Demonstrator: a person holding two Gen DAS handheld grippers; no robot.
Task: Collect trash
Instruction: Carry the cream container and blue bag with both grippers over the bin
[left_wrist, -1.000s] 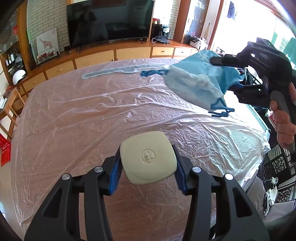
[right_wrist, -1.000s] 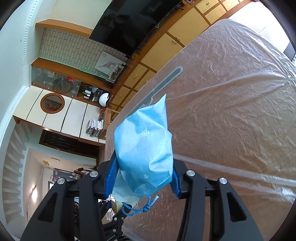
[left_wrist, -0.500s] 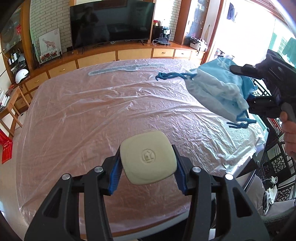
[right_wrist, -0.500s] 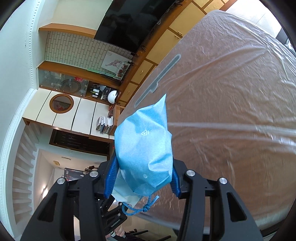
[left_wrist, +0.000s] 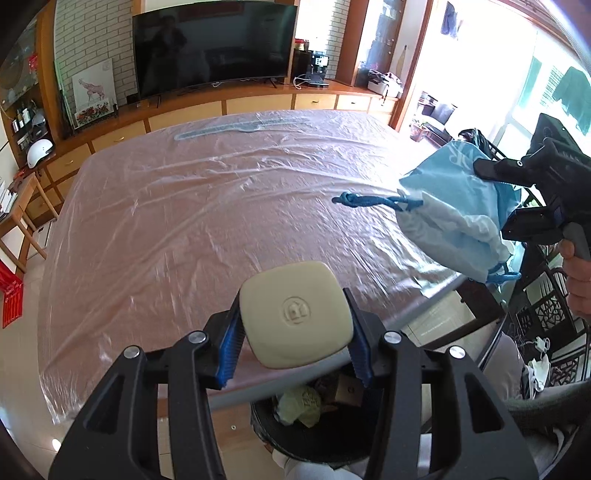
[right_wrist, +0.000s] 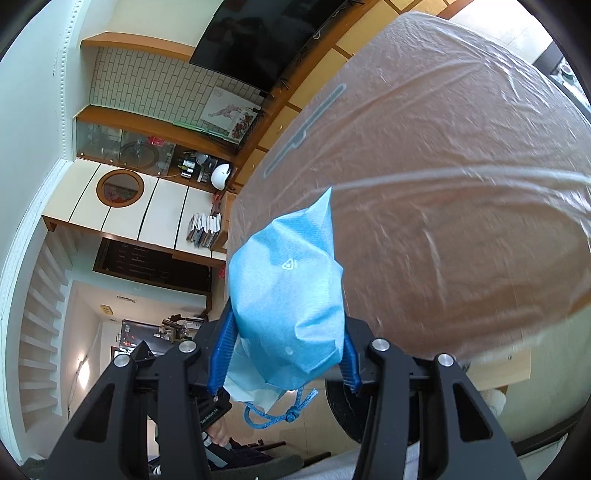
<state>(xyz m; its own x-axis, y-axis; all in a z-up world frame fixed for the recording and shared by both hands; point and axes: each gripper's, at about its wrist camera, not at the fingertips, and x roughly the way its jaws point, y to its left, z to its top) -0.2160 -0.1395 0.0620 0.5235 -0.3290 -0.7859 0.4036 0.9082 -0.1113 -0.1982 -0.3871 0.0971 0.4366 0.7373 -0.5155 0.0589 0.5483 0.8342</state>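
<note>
1. While the left gripper clamps a cream soap bar between its blue pads, a black trash bin sits just below it.
2. The right gripper pinches a blue drawstring bag, beside the plastic-covered table.

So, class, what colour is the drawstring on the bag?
Dark blue drawstring on the light blue bag, clearest in the left wrist view.

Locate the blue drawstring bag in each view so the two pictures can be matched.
Left wrist view: the blue drawstring bag is at the right edge, clamped in the right tool, past the table's corner.
Right wrist view: the bag is centre, low, between that tool's fingers.
Shared landmark: the white helmet on the shelf.
</note>
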